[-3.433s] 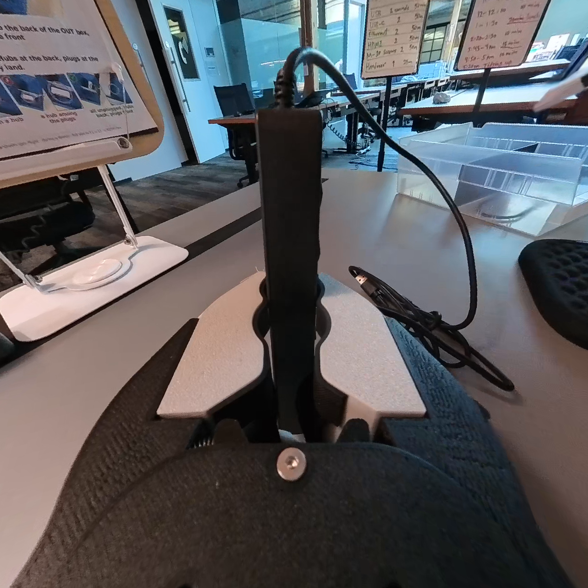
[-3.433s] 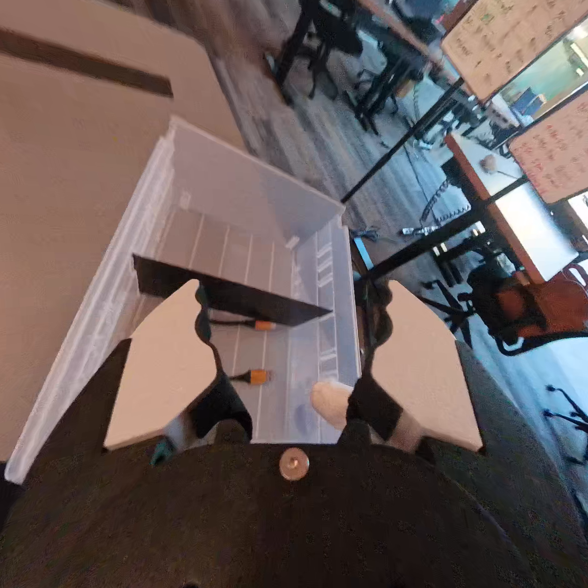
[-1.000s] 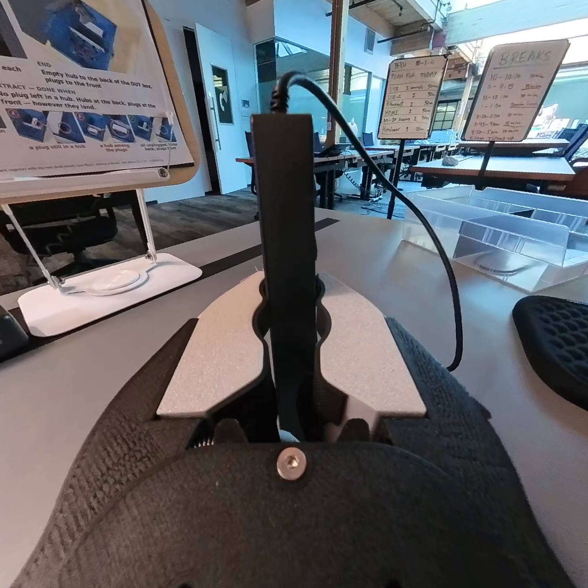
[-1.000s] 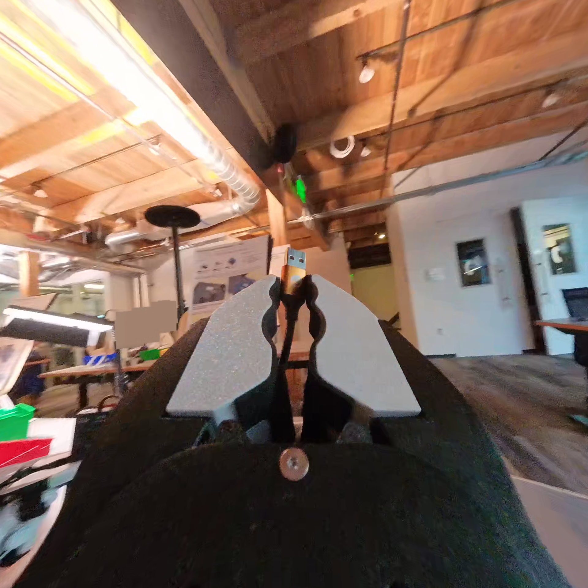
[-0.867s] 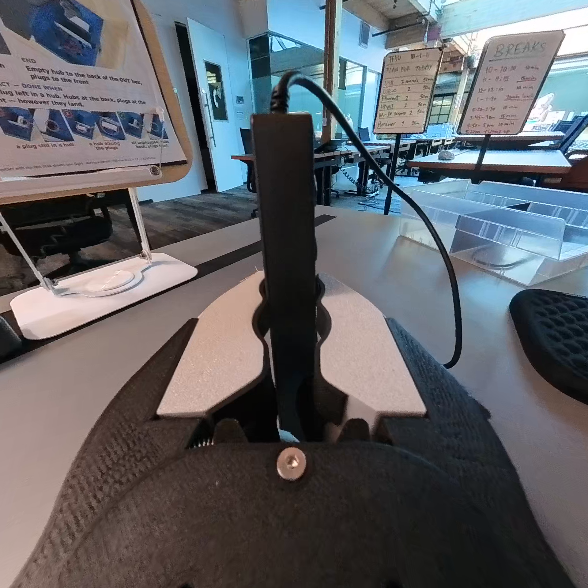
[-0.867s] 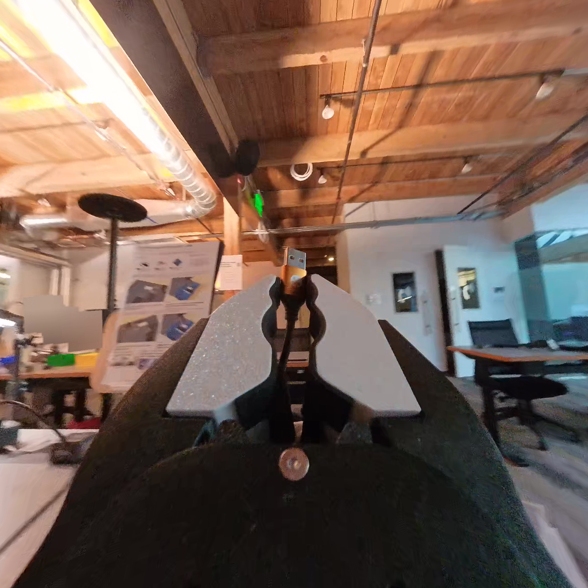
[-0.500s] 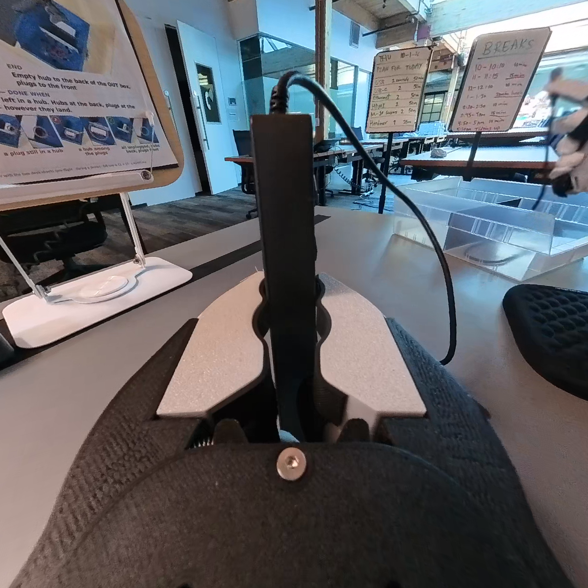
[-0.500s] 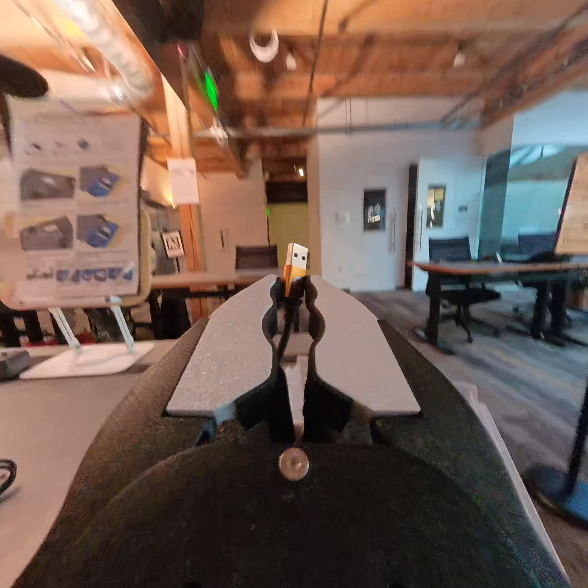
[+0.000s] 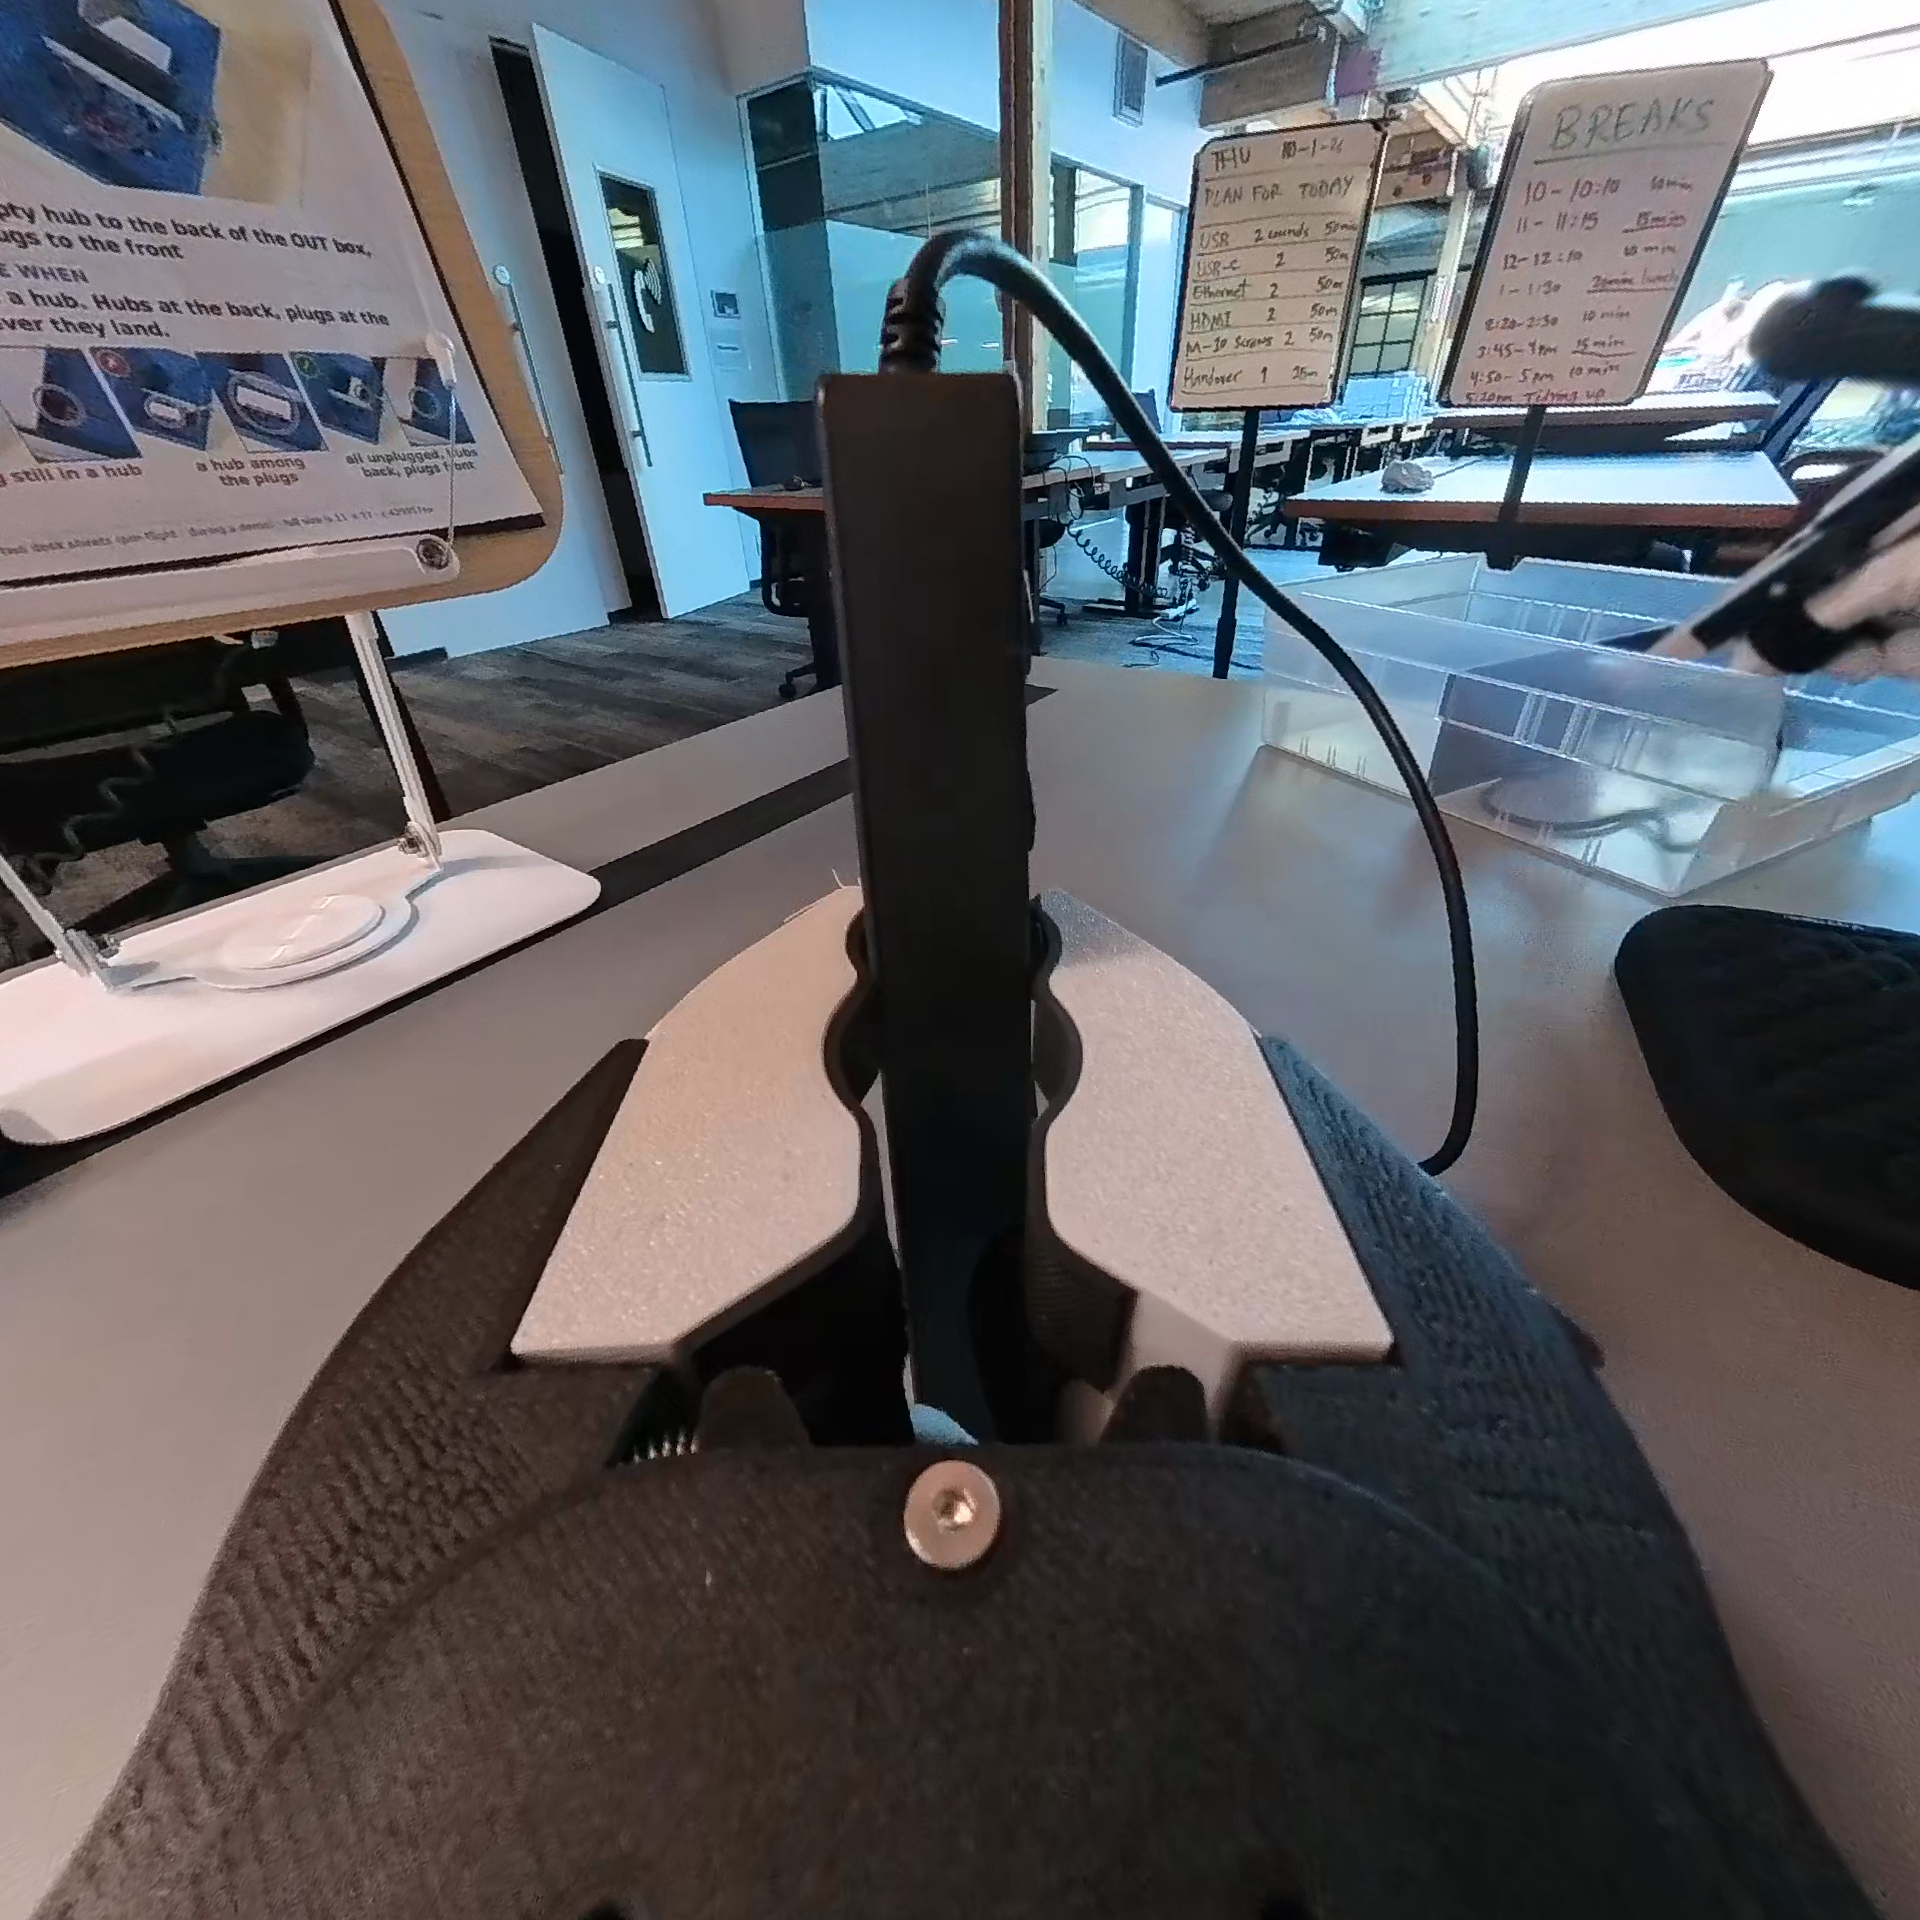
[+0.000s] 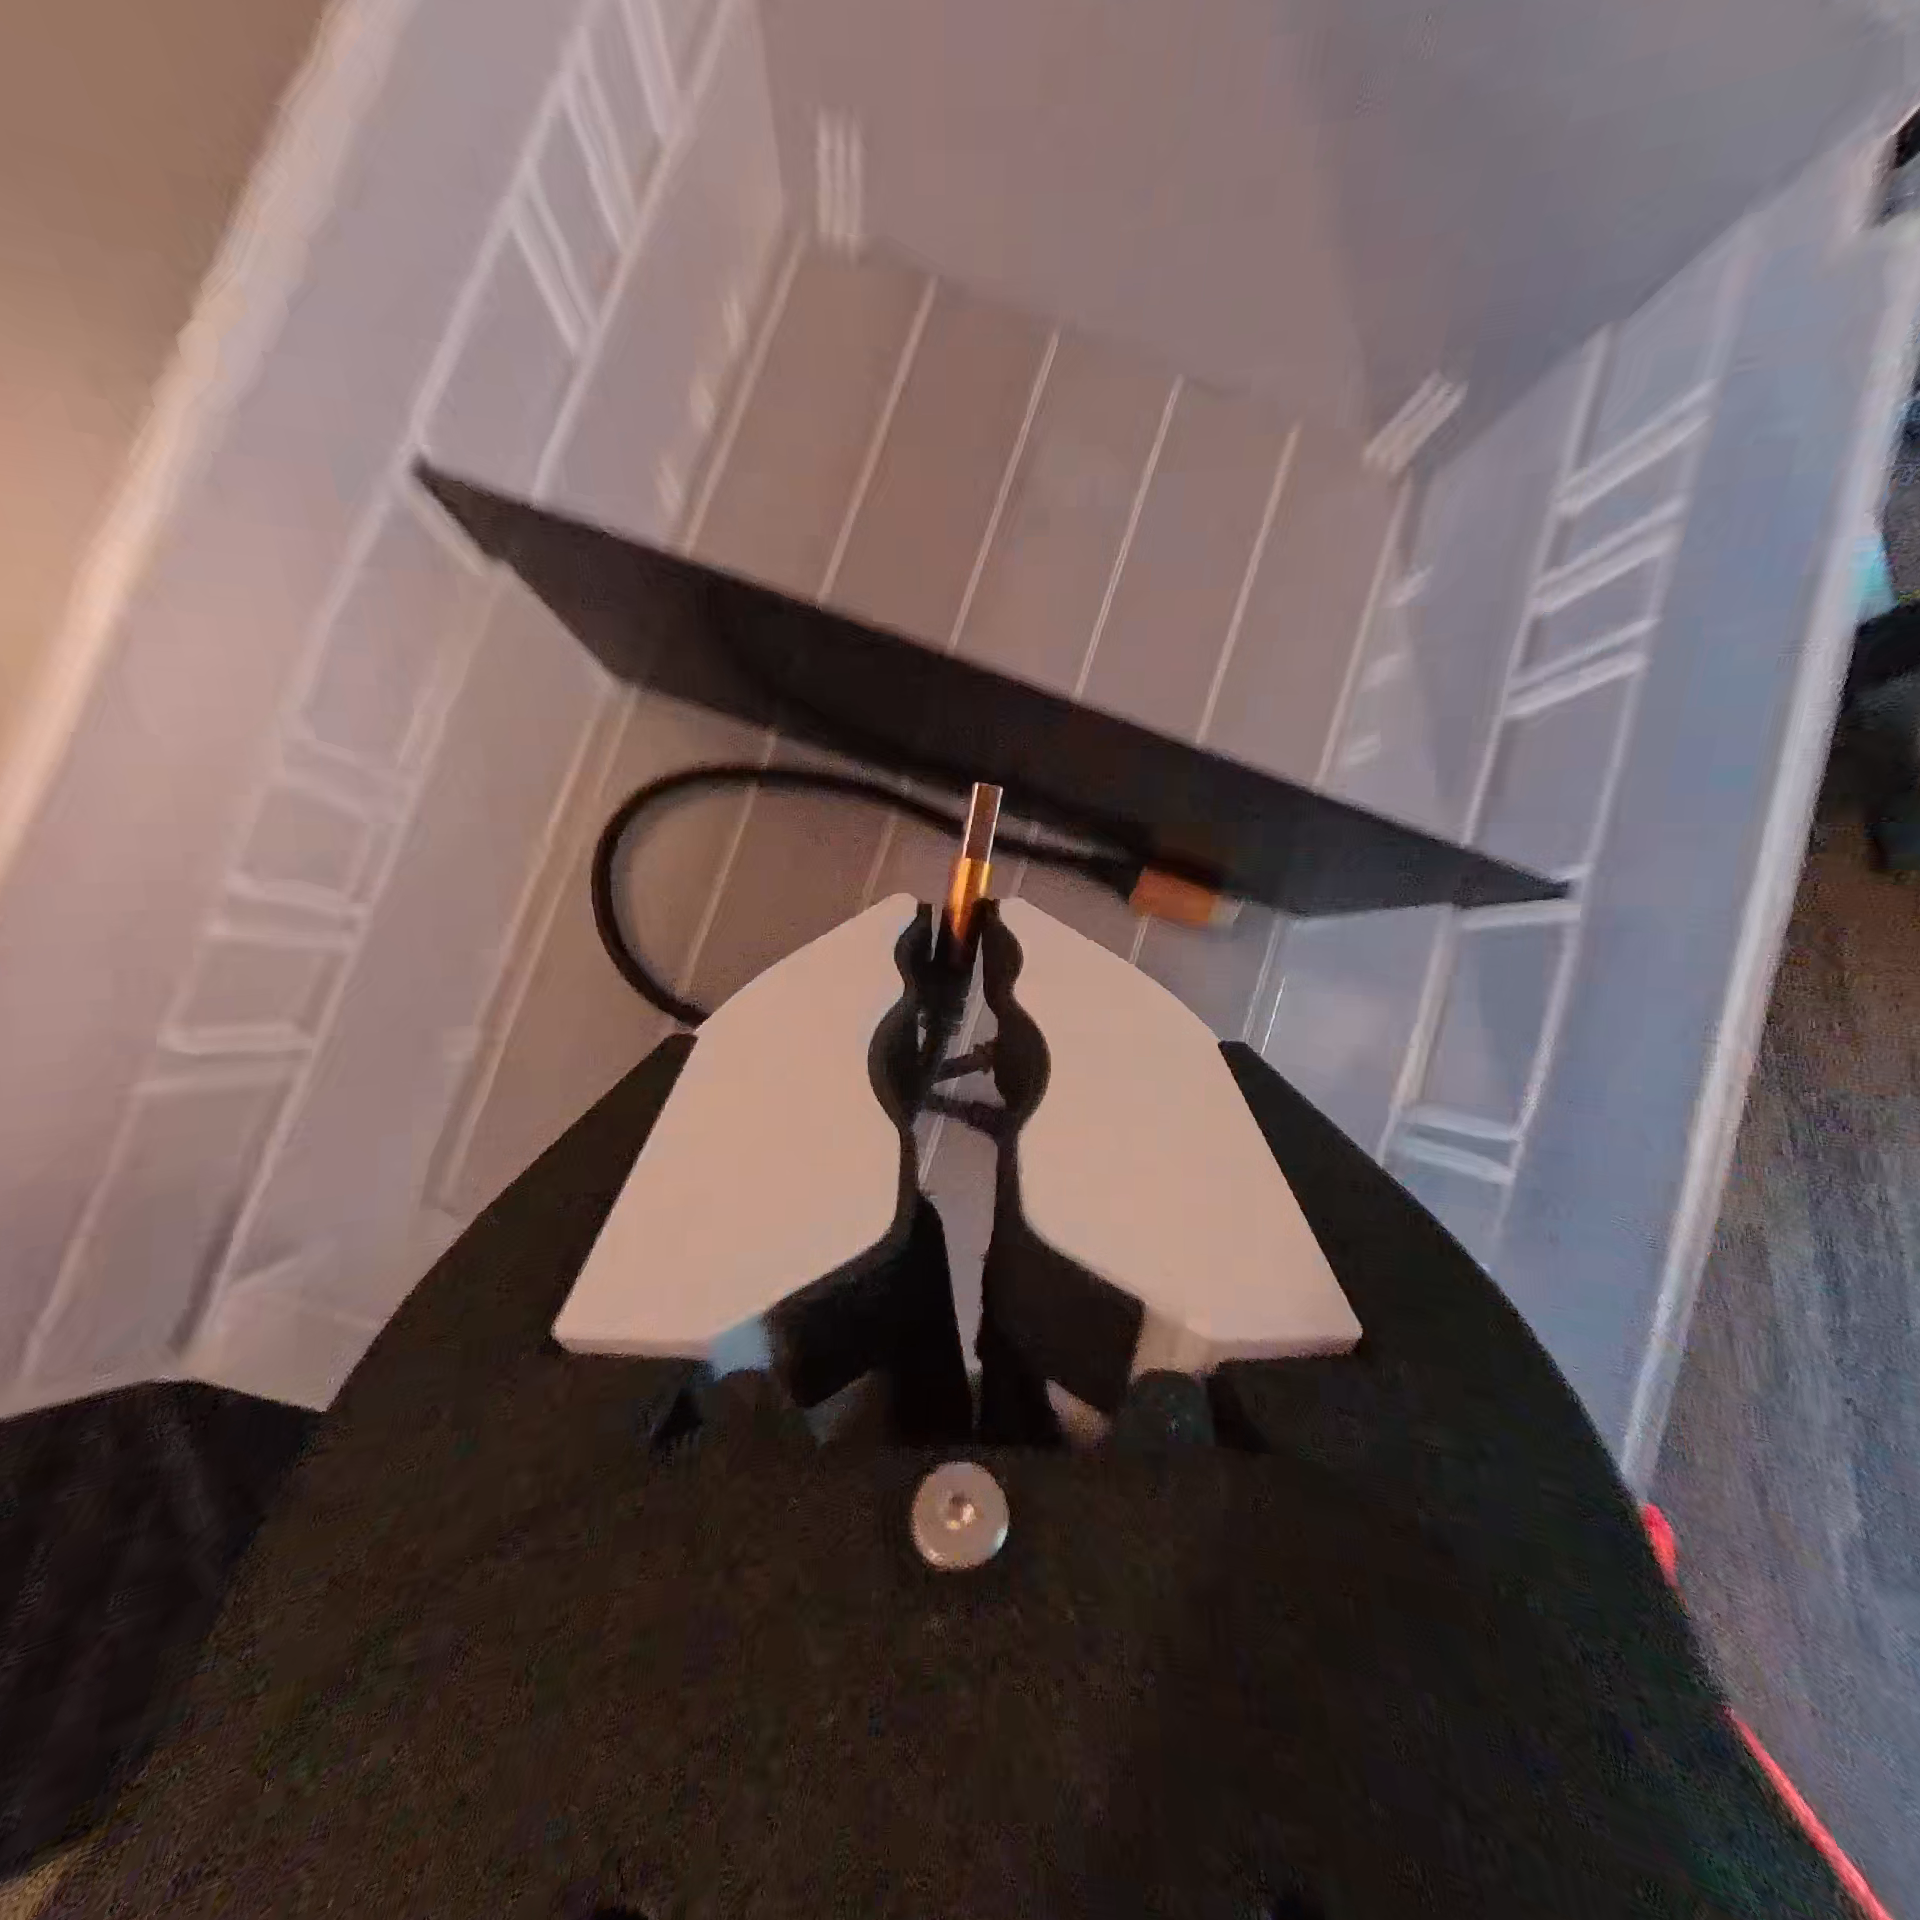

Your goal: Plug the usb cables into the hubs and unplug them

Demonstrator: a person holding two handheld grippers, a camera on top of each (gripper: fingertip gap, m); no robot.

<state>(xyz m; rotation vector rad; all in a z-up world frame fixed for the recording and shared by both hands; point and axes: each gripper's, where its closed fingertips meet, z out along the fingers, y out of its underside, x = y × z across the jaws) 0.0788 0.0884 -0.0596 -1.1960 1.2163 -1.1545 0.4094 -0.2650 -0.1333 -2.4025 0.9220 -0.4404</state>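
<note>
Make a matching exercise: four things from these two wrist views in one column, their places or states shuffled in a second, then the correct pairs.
Things
1. black hub
2. orange-collared USB plug
3. second orange plug
4. document stand

Places or states
A. lying on the floor of the clear bin, beside the black divider
B. clamped upright in the left claw
C. standing on the table, left of the hub
D. pinched at the tips of the right claw, pointing into the bin

Pairs: 1-B, 2-D, 3-A, 4-C

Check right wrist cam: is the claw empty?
No, the right claw is shut on an orange USB plug, held above the clear bin.
</note>
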